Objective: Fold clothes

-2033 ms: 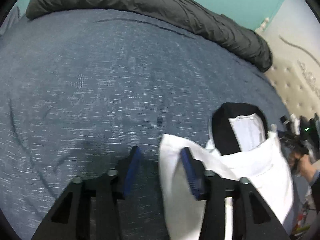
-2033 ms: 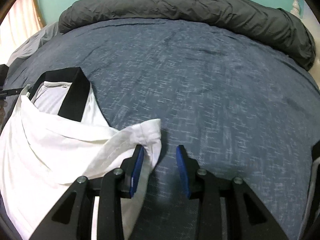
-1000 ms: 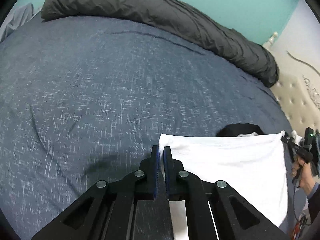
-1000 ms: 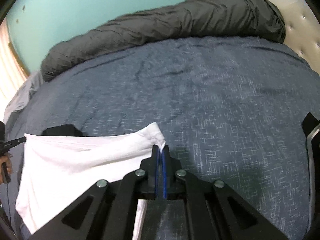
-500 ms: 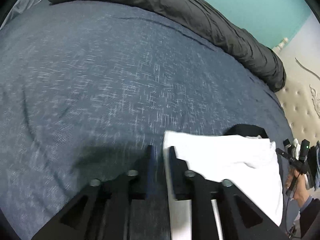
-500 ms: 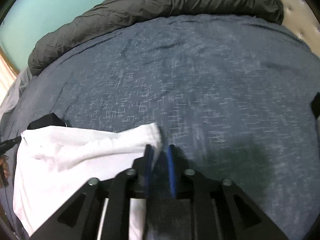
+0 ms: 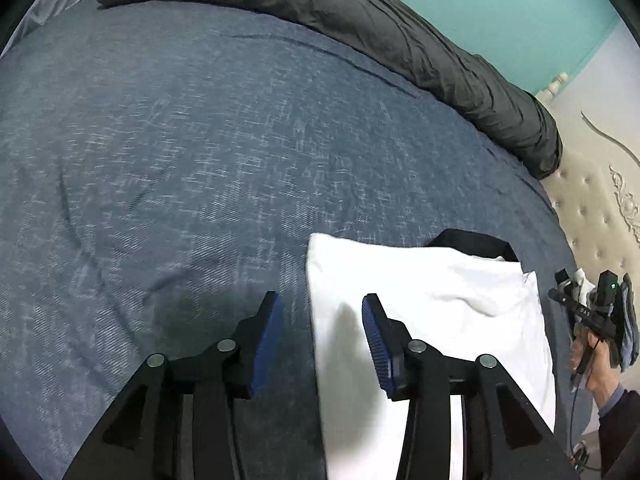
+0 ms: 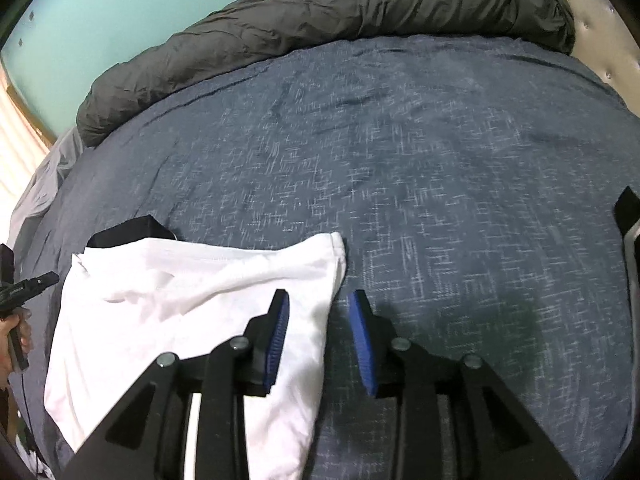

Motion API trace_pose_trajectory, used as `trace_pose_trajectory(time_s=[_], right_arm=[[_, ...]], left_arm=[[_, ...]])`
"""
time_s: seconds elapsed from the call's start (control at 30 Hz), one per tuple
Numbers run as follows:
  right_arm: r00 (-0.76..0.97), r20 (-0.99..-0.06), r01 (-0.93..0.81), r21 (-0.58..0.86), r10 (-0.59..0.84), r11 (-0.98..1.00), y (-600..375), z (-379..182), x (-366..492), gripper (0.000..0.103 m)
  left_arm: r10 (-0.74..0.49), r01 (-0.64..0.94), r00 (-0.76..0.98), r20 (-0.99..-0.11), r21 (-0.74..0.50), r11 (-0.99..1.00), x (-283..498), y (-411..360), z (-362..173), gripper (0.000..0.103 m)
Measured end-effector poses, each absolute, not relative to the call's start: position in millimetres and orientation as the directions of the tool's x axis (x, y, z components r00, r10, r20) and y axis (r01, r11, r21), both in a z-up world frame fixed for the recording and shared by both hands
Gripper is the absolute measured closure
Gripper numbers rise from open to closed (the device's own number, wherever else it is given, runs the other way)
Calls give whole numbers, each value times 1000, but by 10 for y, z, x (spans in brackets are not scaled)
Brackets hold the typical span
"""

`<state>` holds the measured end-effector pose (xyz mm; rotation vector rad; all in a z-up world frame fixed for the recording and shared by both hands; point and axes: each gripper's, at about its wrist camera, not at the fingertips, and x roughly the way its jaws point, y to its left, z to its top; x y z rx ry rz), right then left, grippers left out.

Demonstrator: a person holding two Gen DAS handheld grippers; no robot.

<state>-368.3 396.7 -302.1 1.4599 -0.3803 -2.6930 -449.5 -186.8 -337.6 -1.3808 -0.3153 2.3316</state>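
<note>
Garment: a white cotton T-shirt with a black collar band [image 7: 432, 304] lies flat on the blue-grey woven bedspread [image 7: 200, 152], near your edge of the bed. The cloth is doubled over itself; its upper hem runs almost straight across, and the black band pokes out from under the far edge.

Left gripper [image 7: 322, 338]: blue-padded tongs spread, nothing between them, straddling the shirt's left border. Right gripper [image 8: 318, 336]: tongs spread too, empty, straddling the right border; its left pad [image 8: 276, 340] sits over white cloth, the other over bedspread.

Judgement: a fold has been laid and both corners are free. This fits a pause between folds, or a shirt already folded as small as intended; the frames do not settle which.

If you fold again:
- Pinch both layers at each corner, not only the top one.
- Lift both corners level so the hem stays straight.
- Lay the cloth down slowly; thin cotton drags and bunches.
- Flatten the ripple [image 8: 160, 292] near the left side before covering it.

Not legible:
- The near end of the shirt is cut off behind the gripper bodies in both views.
- Sleeves are not visible; probably tucked under.
- How many layers lie there cannot be counted.
- A dark grey rumpled duvet [image 8: 320, 12] lines the far edge of the bed.
</note>
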Motion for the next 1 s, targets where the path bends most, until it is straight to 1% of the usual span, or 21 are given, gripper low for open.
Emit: trace_pose_trajectory(time_s=[0.07, 0.27, 0.33, 0.4, 0.43, 0.47, 0.5, 0.53, 0.57, 0.6, 0.77, 0.83, 0.93, 1.0], right_arm=[[-559, -815, -84, 238, -151, -968, 3995, -3040, -3726, 64], [-581, -800, -105, 255, -149, -961, 4043, -3098, -3985, 63], [-568, -812, -110, 238, -135, -965, 4036, -3145, -4065, 63], [-544, -830, -118, 217, -119, -969, 4023, -3212, -4157, 63], [-533, -836, -114, 221, -129, -969, 4013, -3257, -4192, 63], [-532, -836, -110, 226, -134, -968, 4008, -3275, -4195, 66], [-536, -831, -103, 236, -145, -966, 3997, -3291, -4200, 78], [-541, -825, -91, 252, -164, -964, 3980, -3305, -4199, 86], [-548, -821, -89, 247, -160, -965, 3963, -3303, -4190, 96], [-569, -806, -85, 253, -161, -964, 3966, -3273, -4161, 99], [-690, -708, -85, 285, -150, -955, 4070, -3032, -3936, 99], [-717, -684, -84, 276, -134, -957, 4111, -2934, -3853, 99], [-754, -647, -85, 264, -111, -961, 4159, -2803, -3743, 99], [-774, -626, -86, 259, -99, -962, 4169, -2742, -3692, 99]], left_arm=[[457, -234, -423, -783, -392, -889, -4497, -1848, -3376, 57], [457, -233, -425, -781, -393, -889, -4711, -1792, -3487, 57], [462, -239, -419, -782, -396, -887, -4756, -1772, -3519, 58], [464, -245, -417, -782, -395, -886, -4792, -1756, -3544, 62], [461, -245, -425, -779, -391, -887, -4798, -1763, -3537, 73], [469, -246, -424, -775, -400, -883, -4807, -1776, -3538, 90], [476, -246, -418, -774, -408, -879, -4814, -1785, -3544, 95], [473, -251, -421, -774, -401, -881, -4801, -1787, -3531, 96], [469, -256, -423, -775, -395, -882, -4789, -1788, -3518, 98], [467, -260, -427, -775, -389, -884, -4775, -1792, -3503, 98], [467, -253, -478, -744, -393, -884, -4642, -1930, -3322, 99], [462, -250, -495, -736, -389, -887, -4594, -1986, -3248, 99], [477, -241, -537, -696, -416, -877, -4533, -2091, -3107, 99], [482, -238, -544, -686, -425, -873, -4530, -2106, -3063, 99]])
